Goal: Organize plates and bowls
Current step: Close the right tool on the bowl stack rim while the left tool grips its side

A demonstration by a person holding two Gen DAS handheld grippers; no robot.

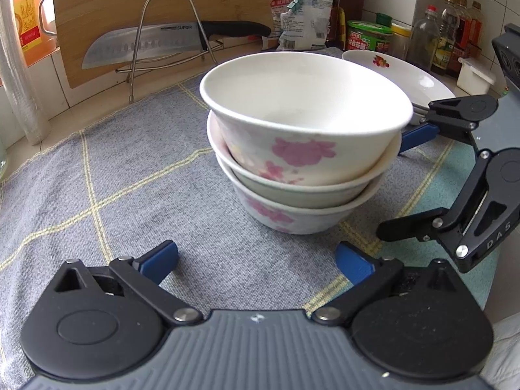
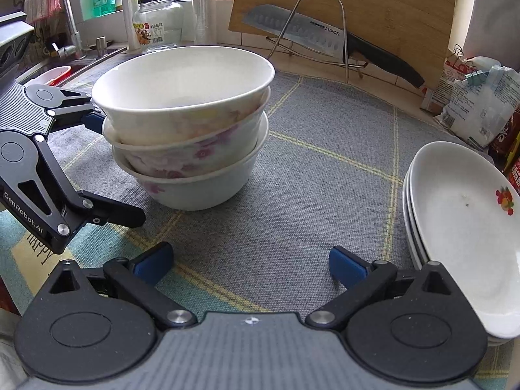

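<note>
Three white bowls with pink flowers stand nested in a stack (image 1: 302,143) (image 2: 188,130) on a grey checked cloth (image 1: 130,178). A stack of shallow white plates with a fruit print (image 1: 406,78) (image 2: 461,214) lies to the right of it. My left gripper (image 1: 256,261) (image 2: 110,169) is open just short of the bowls, on their left side, with nothing between its blue pads. My right gripper (image 2: 250,265) (image 1: 395,185) is open too, over bare cloth between bowls and plates. One of its fingers (image 1: 416,136) reaches behind the bowl stack's right side.
A kitchen knife (image 1: 146,45) rests in a wire rack against a wooden cutting board (image 2: 373,0) at the back. Bags, jars and sauce bottles (image 1: 455,32) line the back right. A glass jar (image 2: 156,26), a tap and a sink lie to the left.
</note>
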